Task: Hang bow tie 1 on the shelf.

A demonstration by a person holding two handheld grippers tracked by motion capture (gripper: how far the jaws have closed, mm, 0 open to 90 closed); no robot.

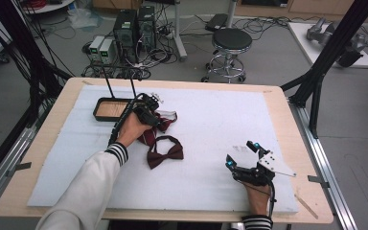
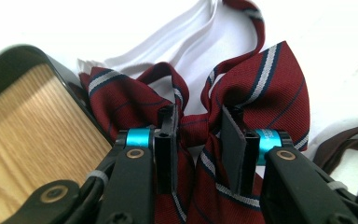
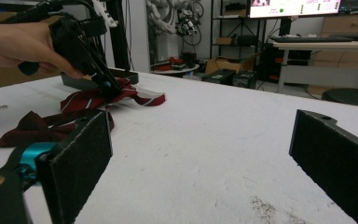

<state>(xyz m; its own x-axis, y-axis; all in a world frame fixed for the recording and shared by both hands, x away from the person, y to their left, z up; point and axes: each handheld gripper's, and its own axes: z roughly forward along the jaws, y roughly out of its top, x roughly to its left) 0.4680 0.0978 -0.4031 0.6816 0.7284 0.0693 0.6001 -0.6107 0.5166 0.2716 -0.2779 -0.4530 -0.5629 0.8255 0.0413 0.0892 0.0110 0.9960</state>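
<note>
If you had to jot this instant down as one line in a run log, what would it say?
left gripper: jaws pinching striped bow tie at its knot | right gripper: jaws open, holding nothing | plain bow tie: flat on white mat | tray: beside striped tie

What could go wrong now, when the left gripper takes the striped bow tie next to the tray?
1. The left gripper pinches only the narrow knot of the striped bow tie; the smooth fabric might slip out when lifted.
2. Its white strap lies loose behind and could drag or snag on the tray rim.
3. The plain bow tie lies close and might be dragged along.
</note>
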